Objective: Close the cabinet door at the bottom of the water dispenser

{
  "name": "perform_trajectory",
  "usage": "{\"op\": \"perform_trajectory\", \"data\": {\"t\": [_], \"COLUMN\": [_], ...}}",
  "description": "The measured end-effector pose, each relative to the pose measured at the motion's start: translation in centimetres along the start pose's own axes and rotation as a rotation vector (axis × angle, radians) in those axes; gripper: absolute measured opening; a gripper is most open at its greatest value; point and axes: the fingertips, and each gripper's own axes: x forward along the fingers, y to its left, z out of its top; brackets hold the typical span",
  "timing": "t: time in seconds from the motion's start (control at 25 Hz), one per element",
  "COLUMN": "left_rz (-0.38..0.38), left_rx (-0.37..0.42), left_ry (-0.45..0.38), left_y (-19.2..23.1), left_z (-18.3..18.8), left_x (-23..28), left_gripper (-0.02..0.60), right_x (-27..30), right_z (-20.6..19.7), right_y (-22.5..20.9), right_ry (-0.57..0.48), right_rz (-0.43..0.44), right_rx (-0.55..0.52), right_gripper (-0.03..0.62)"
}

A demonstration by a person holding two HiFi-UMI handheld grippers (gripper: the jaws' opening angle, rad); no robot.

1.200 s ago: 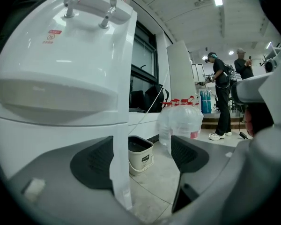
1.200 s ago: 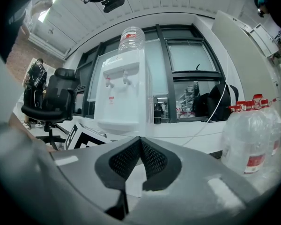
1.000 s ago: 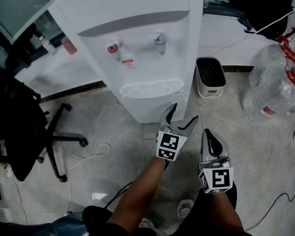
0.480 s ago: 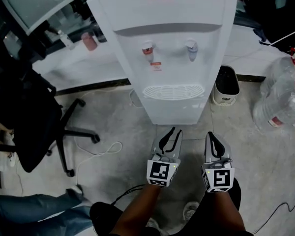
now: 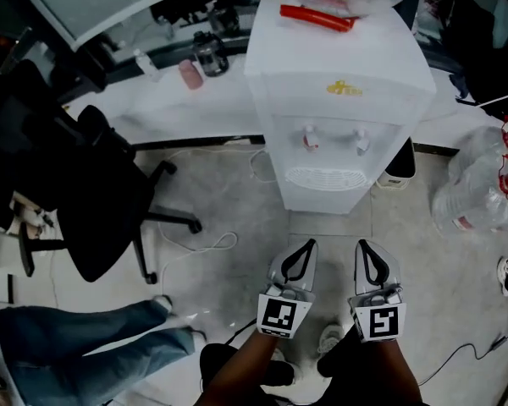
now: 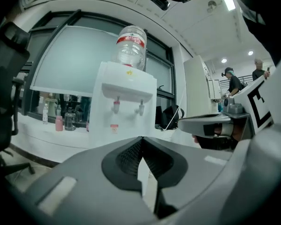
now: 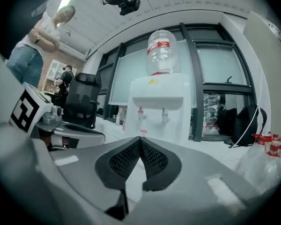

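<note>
My left gripper [image 5: 303, 248] and right gripper [image 5: 366, 245] are both pinched shut on nothing, level and well apart from the water dispenser [image 5: 339, 100] ahead. Its cabinet door [image 5: 326, 201] looks flush, so I'd just check the seam before leaving.

Water dispenser [image 5: 339, 100]: white, upright, floor-standing; it stands on the grey floor [image 5: 237, 269] against a long white worktop [image 5: 212, 108].
Bottle [image 6: 130, 43]: clear with a red label band, upended on the dispenser's top.
Logo [image 5: 344, 87]: small gold mark high on the front.
Taps [image 5: 309, 139]: two side by side, red on the left and blue on the right, above a slotted drip grille [image 5: 326, 178].
Cabinet door [image 5: 326, 200]: the white lower front below the grille, seen steeply from above as a narrow strip lying flush with the body; its edges cannot be made out.
</note>
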Motion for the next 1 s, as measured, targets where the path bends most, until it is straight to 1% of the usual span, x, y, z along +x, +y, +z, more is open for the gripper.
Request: {"op": "perform_trajectory", "data": {"t": [0.12,0.24,0.36,0.44,0.52,0.56,0.76,0.88,1.0], "left_rz": [0.013,0.031,0.055,0.066,0.074,0.079,0.123,0.138,0.145], "left_rx": [-0.029,-0.029,-0.027,-0.024,-0.026,-0.025,-0.02,-0.025,-0.02], "left_ry": [0.039,0.027,0.062,0.072,0.058,0.054,0.049,0.046,0.045], "left_y": [-0.7,-0.9,-0.8,-1.0,-1.7,-2.0,-1.8,-2.5,-3.1], "left_z": [6.1,12.9,18.5,22.5,26.4,27.8,32.1,33.9,34.9], "left_x": [-2.4,-5.4,-7.9,-8.9,-9.8,-10.2,-11.5,-12.9,-14.2], "left_gripper": [0.015,0.015,0.015,0.016,0.015,0.015,0.016,0.017,0.016], "right_x": [-0.9,-1.7,-2.3,-3.0,-4.3,-4.8,-5.5,-7.1,-8.3], "right_z": [6.3,13.2,19.3,22.7,25.2,26.5,32.5,34.1,35.5], "right_y": [0.3,1.8,2.7,2.8,2.8,2.8,2.3,2.2,2.5], "right_ry": [0.044,0.027,0.035,0.051,0.088,0.09,0.028,0.02,0.011], "right_rz": [0.024,0.068,0.107,0.13,0.144,0.15,0.168,0.174,0.186], "right_rx": [0.019,0.015,0.02,0.014,0.02,0.023,0.013,0.021,0.011], "right_gripper": [0.003,0.003,0.003,0.003,0.003,0.003,0.003,0.002,0.002]}}
